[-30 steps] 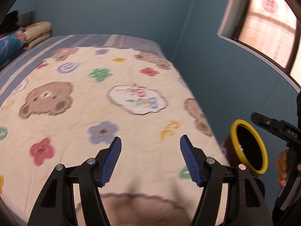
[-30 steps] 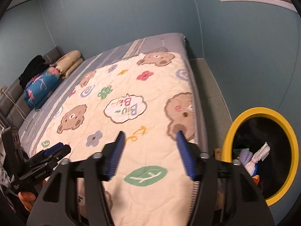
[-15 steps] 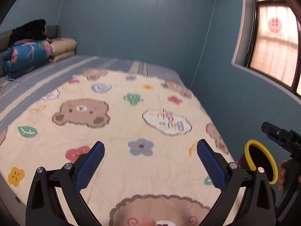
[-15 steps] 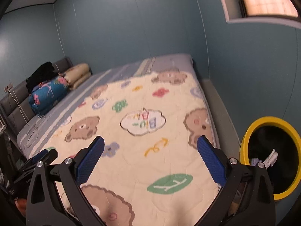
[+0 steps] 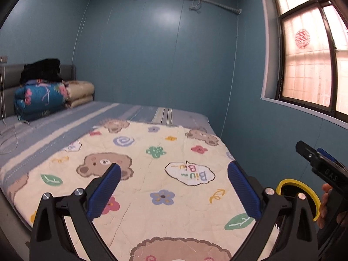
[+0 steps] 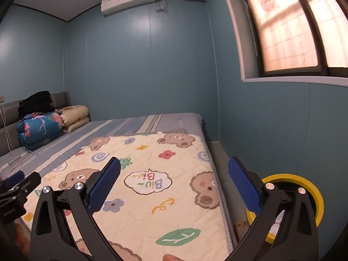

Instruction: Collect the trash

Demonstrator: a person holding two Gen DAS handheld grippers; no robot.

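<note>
Trash is sitting inside the yellow-rimmed bin [image 6: 308, 187] on the floor beside the bed [image 6: 174, 119] — I am only glimpsing pale crumpled bits through the frame of my right hand-held gripper [image 6: 174, 184], too hidden to tell what they are. I am holding that right hand-held gripper over the near corner of the cartoon quilt [image 6: 141, 213], its blue fingers [image 6: 104, 187] spread wide after just opening, and nothing is lying between them. My left hand-held gripper [image 5: 174, 189] is hovering over the same quilt — jaws likewise just opened to their widest and carrying nothing. From the left wrist view the bin is showing at the right edge, partly behind the gripper frame, just beside my right hand [image 5: 326, 204]. At the far end of the bed, folded blankets [image 5: 43, 100] are stacked against the grey headboard [image 5: 10, 76], with a dark bundle [image 5: 41, 70] resting on top. A white cable [image 5: 10, 137] is trailing across the striped sheet [image 5: 87, 117] near them.
</note>
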